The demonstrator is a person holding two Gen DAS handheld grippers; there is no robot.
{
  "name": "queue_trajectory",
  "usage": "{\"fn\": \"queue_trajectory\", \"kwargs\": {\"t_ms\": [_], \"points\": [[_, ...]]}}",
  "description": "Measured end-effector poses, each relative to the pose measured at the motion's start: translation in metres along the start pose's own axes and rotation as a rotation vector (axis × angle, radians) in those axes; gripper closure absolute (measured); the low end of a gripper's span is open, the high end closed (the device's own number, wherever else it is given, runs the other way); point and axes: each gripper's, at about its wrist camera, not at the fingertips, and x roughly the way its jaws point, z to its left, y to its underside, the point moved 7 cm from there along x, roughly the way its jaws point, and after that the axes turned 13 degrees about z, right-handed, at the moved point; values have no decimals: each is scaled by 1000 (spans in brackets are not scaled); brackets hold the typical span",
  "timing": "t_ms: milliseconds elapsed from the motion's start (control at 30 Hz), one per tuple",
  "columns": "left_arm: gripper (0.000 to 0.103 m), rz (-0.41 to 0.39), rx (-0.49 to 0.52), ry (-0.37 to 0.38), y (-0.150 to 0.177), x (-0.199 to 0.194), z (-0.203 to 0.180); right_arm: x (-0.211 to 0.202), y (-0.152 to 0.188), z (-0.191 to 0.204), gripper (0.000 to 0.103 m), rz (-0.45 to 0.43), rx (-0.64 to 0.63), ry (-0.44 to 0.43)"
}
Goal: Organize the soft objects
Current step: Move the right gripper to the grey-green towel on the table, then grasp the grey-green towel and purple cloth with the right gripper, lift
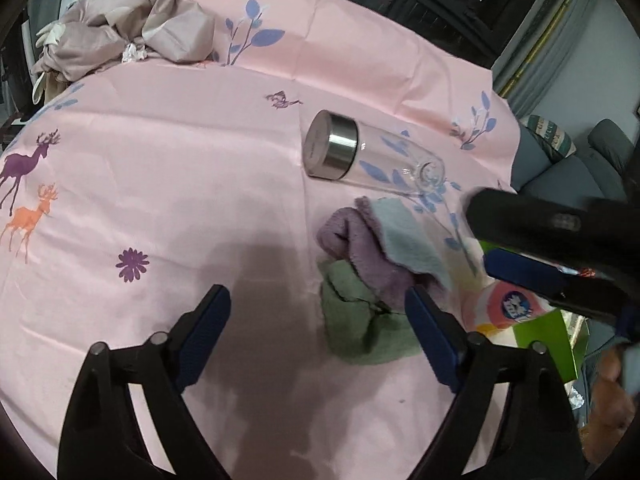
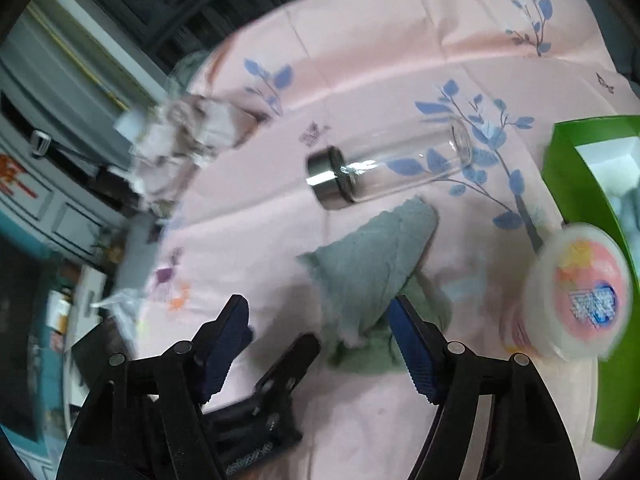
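Across both views spreads a pink sheet (image 1: 168, 184) printed with deer, flowers and blue leaves, covering the counter. At the upper left of the left wrist view sits a crumpled heap of mauve fabric (image 1: 132, 36). At the right edge of the right wrist view stands a green box (image 2: 576, 176), and just beside it a round tub (image 2: 580, 292) with a pink label. Near the middle of both views a clear glass bottle (image 1: 372, 152) with a steel cap lies on its side. Just below it the soft things are piled together: a purple cloth (image 1: 360, 248), a pale blue cloth (image 1: 408, 236) draped over it, and a green cloth (image 1: 360, 320) underneath. The left gripper (image 1: 318, 336) has its jaws wide apart over bare sheet, holding nothing. The right gripper (image 2: 320, 340) also has its jaws spread, empty, with the pile's near edge between the tips.
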Motion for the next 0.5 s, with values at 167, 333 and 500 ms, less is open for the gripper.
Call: {"fn": "queue_trajectory", "kwargs": {"t_ms": [167,333,500], "points": [[26,18,-40,32,-3,8,7,41,-19,-12,35,91,38,78],[37,36,-50,50,-3,15,6,63,-27,-25,58,128,48,130],[45,32,-45,80,-3,16,0,63,-26,-23,87,127,14,80]]}}
